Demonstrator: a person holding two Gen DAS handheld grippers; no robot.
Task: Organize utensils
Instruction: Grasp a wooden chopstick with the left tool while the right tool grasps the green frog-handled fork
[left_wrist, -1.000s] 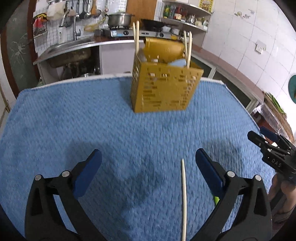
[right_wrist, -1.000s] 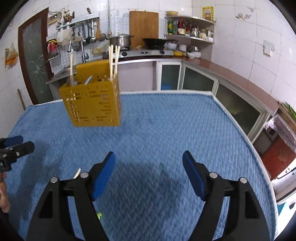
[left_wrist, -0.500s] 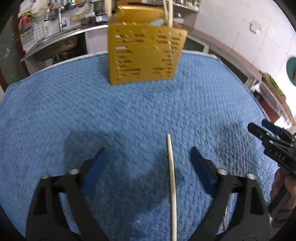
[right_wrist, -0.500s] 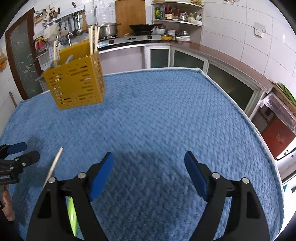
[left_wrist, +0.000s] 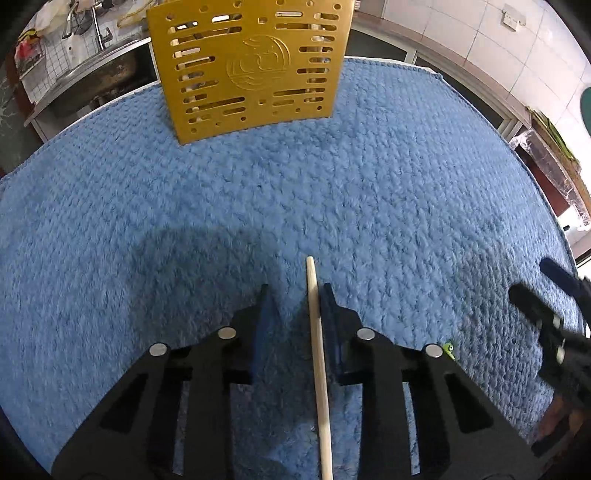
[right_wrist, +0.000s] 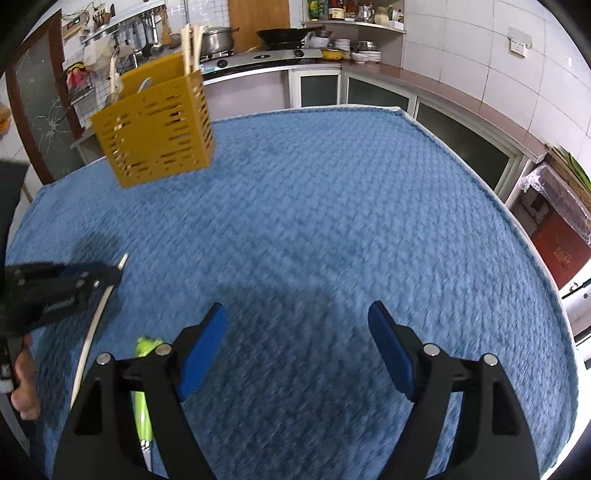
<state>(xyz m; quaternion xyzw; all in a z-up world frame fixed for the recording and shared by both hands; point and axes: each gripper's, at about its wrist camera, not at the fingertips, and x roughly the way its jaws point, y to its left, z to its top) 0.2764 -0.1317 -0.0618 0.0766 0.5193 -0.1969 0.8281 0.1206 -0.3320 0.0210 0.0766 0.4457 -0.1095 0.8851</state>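
A pale wooden chopstick (left_wrist: 317, 350) lies on the blue towel (left_wrist: 388, 184). My left gripper (left_wrist: 295, 291) straddles it and its jaws are closing. The right pad is against the chopstick and a gap remains at the left pad. The yellow slotted utensil holder (left_wrist: 251, 66) stands at the far side, with chopsticks and a spoon in it. In the right wrist view my right gripper (right_wrist: 299, 314) hovers open over bare towel with nothing between its fingers. A green-handled utensil (right_wrist: 142, 406) lies under its left finger, beside the chopstick (right_wrist: 92, 325) and the left gripper (right_wrist: 107, 275).
The towel covers the whole tabletop, with its edges (right_wrist: 480, 177) to the right and far side. Kitchen counters, a stove (right_wrist: 266, 55) and a sink lie beyond. A hand (right_wrist: 24, 391) holds the left gripper at the left edge.
My left gripper has sunk toward the towel and forward, and its jaws have narrowed around the chopstick. The right gripper has dropped lower, still wide.
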